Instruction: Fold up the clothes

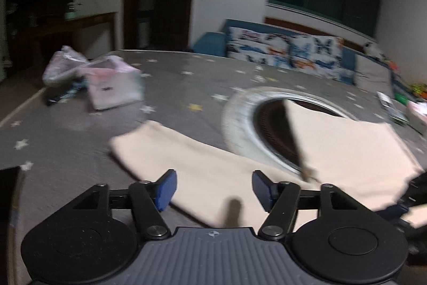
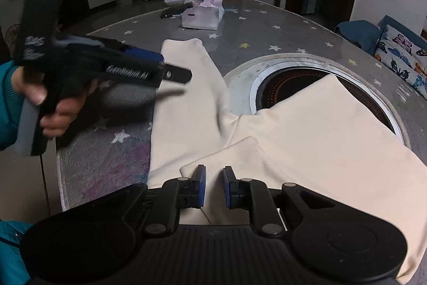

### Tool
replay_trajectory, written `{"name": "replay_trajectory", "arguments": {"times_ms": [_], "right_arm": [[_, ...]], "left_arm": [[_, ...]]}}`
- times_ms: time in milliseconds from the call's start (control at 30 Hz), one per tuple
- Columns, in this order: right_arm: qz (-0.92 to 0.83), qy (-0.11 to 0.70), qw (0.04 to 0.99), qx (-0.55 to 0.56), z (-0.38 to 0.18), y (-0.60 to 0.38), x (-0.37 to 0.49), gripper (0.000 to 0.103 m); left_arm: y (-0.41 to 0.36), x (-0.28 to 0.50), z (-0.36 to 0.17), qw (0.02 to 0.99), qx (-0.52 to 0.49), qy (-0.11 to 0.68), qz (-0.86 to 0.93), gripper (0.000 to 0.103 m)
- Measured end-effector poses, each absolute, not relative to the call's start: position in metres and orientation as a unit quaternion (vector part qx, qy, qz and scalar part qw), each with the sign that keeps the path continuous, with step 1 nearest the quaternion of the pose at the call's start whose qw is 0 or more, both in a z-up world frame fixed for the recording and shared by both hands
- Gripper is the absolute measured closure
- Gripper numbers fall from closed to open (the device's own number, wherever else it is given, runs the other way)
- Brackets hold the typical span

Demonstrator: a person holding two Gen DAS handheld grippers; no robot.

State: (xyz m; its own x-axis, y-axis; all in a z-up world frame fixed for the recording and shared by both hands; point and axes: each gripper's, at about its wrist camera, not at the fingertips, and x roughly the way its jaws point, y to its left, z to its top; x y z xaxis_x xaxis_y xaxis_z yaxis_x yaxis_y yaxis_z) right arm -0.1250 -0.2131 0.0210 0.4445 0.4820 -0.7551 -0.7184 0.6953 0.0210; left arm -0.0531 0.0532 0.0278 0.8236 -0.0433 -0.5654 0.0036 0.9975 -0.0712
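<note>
I am in a dim room with a dark window and a blue sofa along the wall. In front of me is a big table (image 2: pixel 267 26) with a grey cloth with little stars on it. In the middle of the table is a round hole (image 2: pixel 293 84) with a pale ring around it. Near the far edge sits a pink and white bag (image 2: pixel 202 16).

The cream garment (image 2: pixel 307 146) lies flat on the table, close to the near edge where I stand. It looks like a top, but I cannot be sure. One long part, maybe a sleeve (image 2: pixel 186 87), points away from me toward the far edge. The wide part runs off to the right and covers some of the hole. A small flap (image 2: pixel 240 154) lies on top, right by my right fingers.

My right gripper (image 2: pixel 214 186) is low over the cloth at the near edge. Its blue pads are a little apart, with cloth showing between them. I cannot tell if they touch it.

My left gripper (image 1: pixel 214 188) is up in the air over the left part of the cloth. Its pads are wide apart and hold nothing.

I think the right one is nearer to the cloth. The sleeve's long way runs from near to far.
</note>
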Motion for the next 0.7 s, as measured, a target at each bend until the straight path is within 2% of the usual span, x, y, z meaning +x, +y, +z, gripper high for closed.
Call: {"name": "replay_trajectory", "arguments": {"times_ms": [233,433,533,633,700], "right_arm": [[0.353,0.374,0.845,-0.15,0.033,-0.221,-0.13,0.089],[0.341,0.373,0.851,-0.144,0.036,-0.23,-0.132,0.088],[0.334,0.373,0.854,-0.139,0.036,-0.236,-0.135,0.089],[0.328,0.373,0.858,-0.132,0.037,-0.242,-0.137,0.089],[0.323,0.373,0.861,-0.127,0.038,-0.245,-0.139,0.088]], "left_arm": [[0.083,-0.034,0.023,0.952,-0.053,0.3,0.037,0.02],[0.107,-0.019,0.015,0.945,-0.08,0.311,0.067,0.02],[0.116,-0.014,0.013,0.943,-0.088,0.312,0.077,0.024],[0.115,-0.014,0.013,0.946,-0.084,0.305,0.074,0.035],[0.116,-0.012,0.013,0.948,-0.084,0.301,0.068,0.058]]}}
